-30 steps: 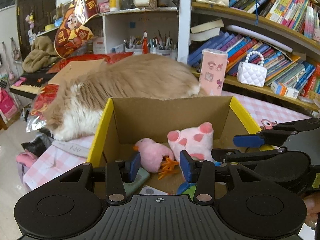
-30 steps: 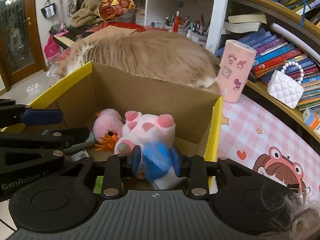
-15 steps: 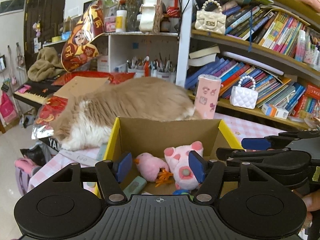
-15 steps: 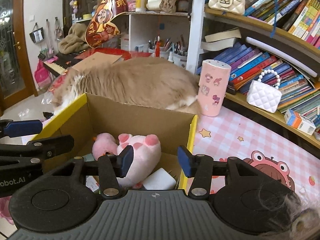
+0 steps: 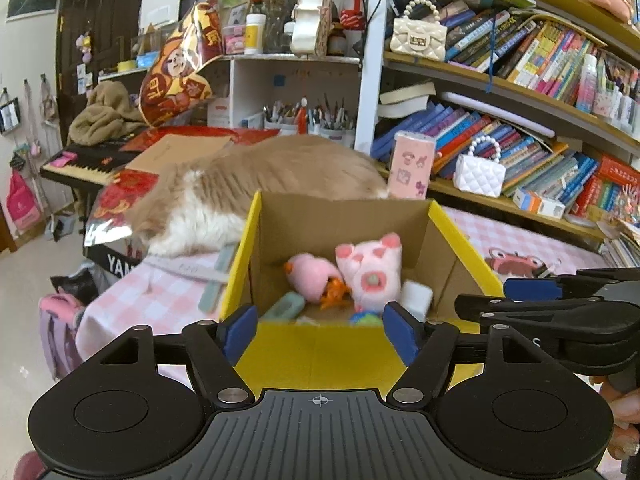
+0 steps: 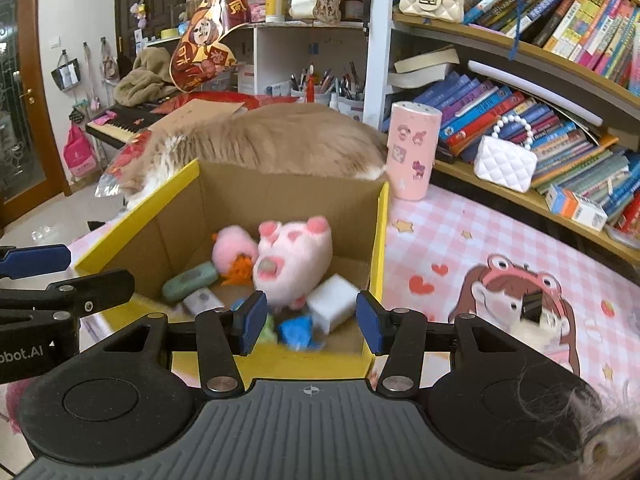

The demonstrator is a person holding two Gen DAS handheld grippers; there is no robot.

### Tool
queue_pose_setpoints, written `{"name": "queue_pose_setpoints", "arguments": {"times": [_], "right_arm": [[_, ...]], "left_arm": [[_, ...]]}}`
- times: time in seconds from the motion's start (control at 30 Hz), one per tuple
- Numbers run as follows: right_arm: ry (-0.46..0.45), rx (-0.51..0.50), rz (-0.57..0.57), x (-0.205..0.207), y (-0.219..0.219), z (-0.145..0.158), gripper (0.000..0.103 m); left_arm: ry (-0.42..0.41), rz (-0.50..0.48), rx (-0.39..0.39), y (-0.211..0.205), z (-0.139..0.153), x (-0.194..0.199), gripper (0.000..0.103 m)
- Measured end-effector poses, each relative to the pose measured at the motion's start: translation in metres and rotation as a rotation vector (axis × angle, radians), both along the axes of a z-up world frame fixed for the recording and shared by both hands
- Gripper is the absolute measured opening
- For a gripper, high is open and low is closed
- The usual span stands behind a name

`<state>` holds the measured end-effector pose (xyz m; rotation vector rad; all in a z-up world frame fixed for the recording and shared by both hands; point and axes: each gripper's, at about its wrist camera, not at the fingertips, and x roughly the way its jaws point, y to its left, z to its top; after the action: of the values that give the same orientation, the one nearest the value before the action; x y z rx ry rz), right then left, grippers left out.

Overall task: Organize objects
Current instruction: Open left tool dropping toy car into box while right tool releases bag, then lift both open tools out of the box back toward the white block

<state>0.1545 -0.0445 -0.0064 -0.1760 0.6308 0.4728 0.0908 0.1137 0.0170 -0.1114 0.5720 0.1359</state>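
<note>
A yellow-rimmed cardboard box [image 5: 248, 248] [image 6: 378, 240] stands on the pink checked table. Inside lie a pink pig plush [image 5: 372, 272] [image 6: 296, 256], a pink bird plush [image 5: 308, 276] [image 6: 234, 246], a white block [image 5: 416, 298] [image 6: 332, 300], a green bar [image 6: 190, 280] and a blue object [image 6: 296, 332]. My left gripper [image 5: 320, 330] is open and empty above the box's near wall. My right gripper [image 6: 310, 322] is open and empty over the box's near right corner.
A tan and white cat [image 5: 248, 188] [image 6: 256, 140] lies behind the box. A pink cylinder [image 6: 412, 152] stands at its right. Bookshelves with white purses [image 6: 506, 162] fill the right. A small black clip [image 6: 532, 304] lies on the table at right.
The right gripper opened and let go of the blue object, which now lies in the box. Both grippers pulled back and up from the box, and the left one opened wider.
</note>
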Motion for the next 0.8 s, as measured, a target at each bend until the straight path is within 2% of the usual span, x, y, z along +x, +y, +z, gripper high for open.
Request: {"name": "queue_pose_setpoints", "arguments": {"times": [0.5,0.8], "right_arm": [[0.107,-0.016,-0.042,-0.080,-0.015,-0.030,0.050],[0.148,-0.010,-0.076,-0.110,-0.022,-0.040,0.051]], "left_arm": [[0.103,-0.022,0.004,-0.009,-0.026,-0.064,0.072],[0.120,-0.048,0.022,-0.019,-0.033,-0.086,0.073]]}}
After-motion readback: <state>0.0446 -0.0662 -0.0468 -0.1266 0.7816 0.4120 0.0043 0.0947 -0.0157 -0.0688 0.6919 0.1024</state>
